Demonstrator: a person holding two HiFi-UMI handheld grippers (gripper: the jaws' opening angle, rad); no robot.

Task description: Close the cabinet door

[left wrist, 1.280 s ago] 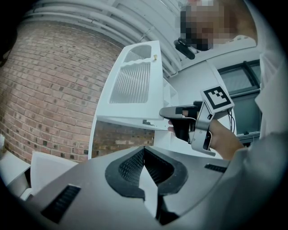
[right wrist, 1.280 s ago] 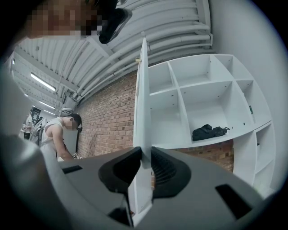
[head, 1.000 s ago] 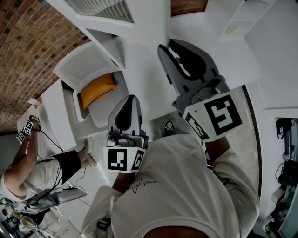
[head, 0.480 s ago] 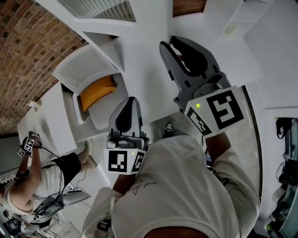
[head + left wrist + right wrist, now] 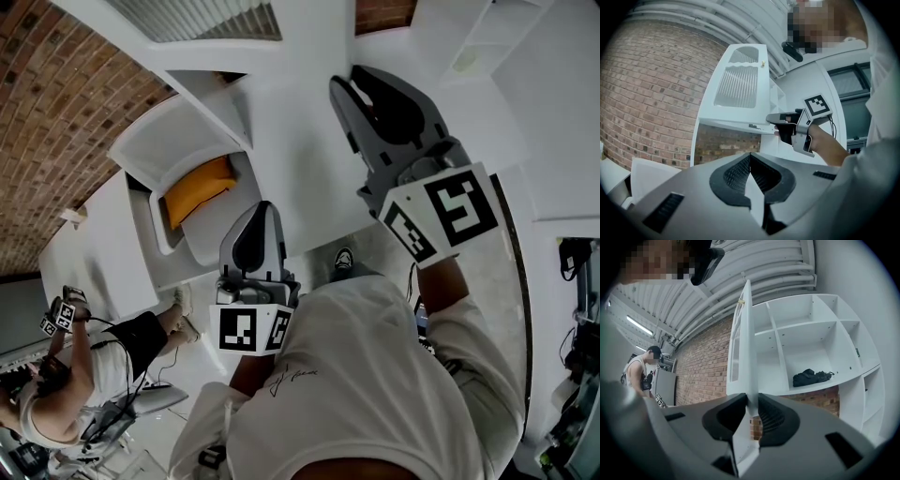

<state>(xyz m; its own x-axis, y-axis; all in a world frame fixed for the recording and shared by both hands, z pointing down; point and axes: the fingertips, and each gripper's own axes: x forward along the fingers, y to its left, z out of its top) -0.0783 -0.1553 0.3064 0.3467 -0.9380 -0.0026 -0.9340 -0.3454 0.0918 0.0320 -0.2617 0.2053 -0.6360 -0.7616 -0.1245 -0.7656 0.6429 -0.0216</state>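
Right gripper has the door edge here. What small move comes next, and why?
Probably swing the right gripper toward the cabinet, carrying the cabinet door with it. Its jaws are clamped on the door's edge, and the door stands open, edge-on, well off the cabinet. The left gripper is shut on nothing and apart from the door.

Your left gripper [image 5: 265, 208]: grey shell, dark oval cut-out, left cube [image 5: 253, 330] behind it, white with black square markers. Your right gripper [image 5: 354, 86]: same grey shell, right cube [image 5: 450, 214] behind it with the same marker style, and a thin black cable [image 5: 410, 281] just behind that cube. Pads [image 5: 736, 176] are black and ribbed. You wear a white short-sleeved T-shirt [image 5: 366, 375] with a small dark script print [image 5: 286, 373].
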